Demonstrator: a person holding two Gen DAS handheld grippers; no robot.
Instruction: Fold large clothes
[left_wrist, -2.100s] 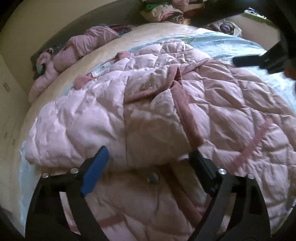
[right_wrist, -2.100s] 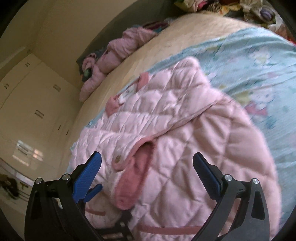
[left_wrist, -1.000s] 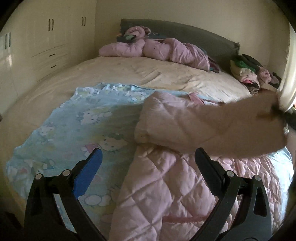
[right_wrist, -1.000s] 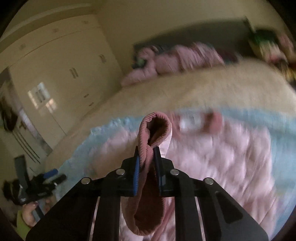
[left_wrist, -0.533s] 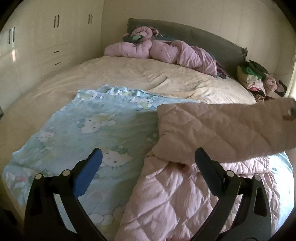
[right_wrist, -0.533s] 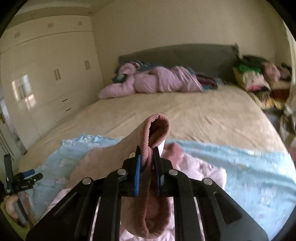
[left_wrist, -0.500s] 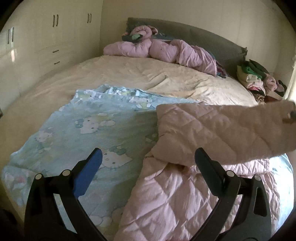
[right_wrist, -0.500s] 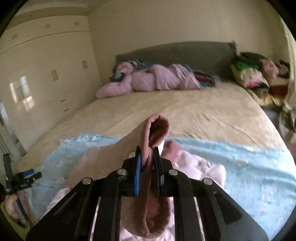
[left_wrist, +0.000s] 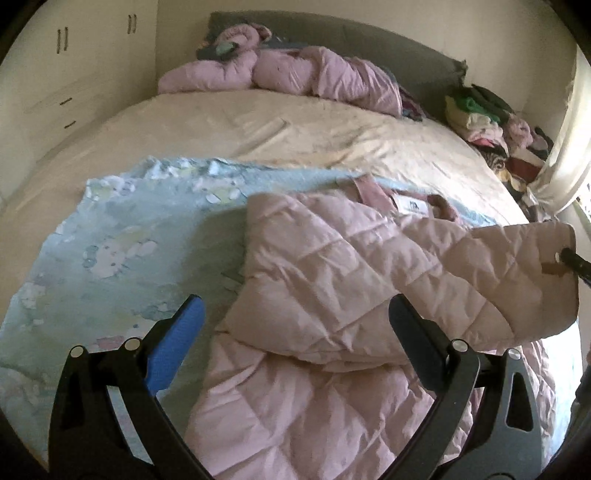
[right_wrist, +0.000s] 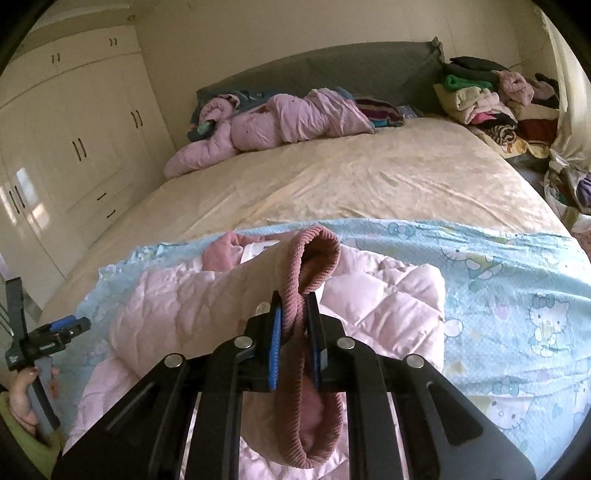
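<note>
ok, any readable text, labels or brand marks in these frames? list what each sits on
Neck label on the pink quilted jacket: dark logo and print, too blurred to read.
White lettering on the left gripper body: too small to read.
Blue blanket: cartoon cat prints only, no words.
Nothing else carries text.

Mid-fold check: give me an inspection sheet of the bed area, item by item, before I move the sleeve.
Surface: bed, beige sheet, blue blanket spread on it.
Job's things: pink jacket on the blanket; its sleeve lifted by the cuff.
Clutter: second jacket by the headboard; clothes pile at right.
Grippers: right tongs shut on the cuff; left tongs open, holding nothing.
Cables: nothing seen.
Surroundings: wardrobe at left.
</note>
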